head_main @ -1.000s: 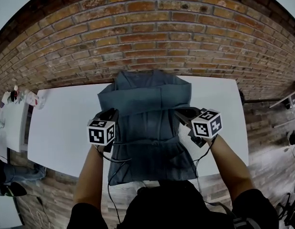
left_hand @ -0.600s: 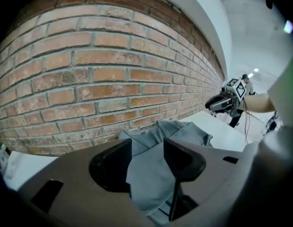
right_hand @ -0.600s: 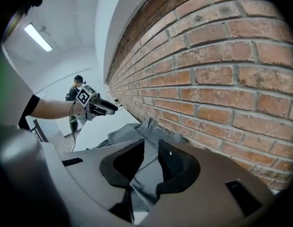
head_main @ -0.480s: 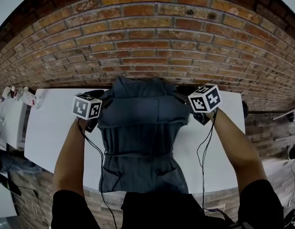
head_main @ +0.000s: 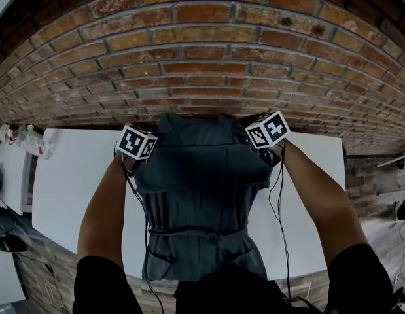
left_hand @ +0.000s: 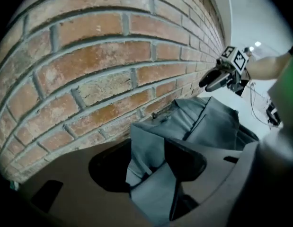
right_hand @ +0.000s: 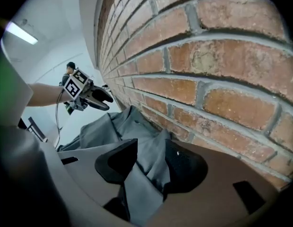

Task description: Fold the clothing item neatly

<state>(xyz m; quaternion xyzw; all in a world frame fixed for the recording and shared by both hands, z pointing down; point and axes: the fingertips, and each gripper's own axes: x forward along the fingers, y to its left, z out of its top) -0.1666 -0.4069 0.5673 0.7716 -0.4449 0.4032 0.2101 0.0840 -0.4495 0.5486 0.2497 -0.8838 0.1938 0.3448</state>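
- Releasing a fold at the far end is, we judge, the step in hand. The garment [head_main: 202, 195] lies lengthwise on the table [head_main: 78, 175], its far end close to the wall [head_main: 202, 57] and seemingly doubled over, its near end reaching the table's near edge.
- Our left gripper [left_hand: 148, 167] sits at the far left corner. Its jaws have just been opening and now stand wide, with a tuck of cloth lying loose between them.
- Our right gripper [right_hand: 151, 167] mirrors it at the far right corner. Its jaws have just been opening too, and cloth lies between them, not pinched.
- Next, we think, both grippers must back out without dragging the cloth, then take new hold for the following fold.
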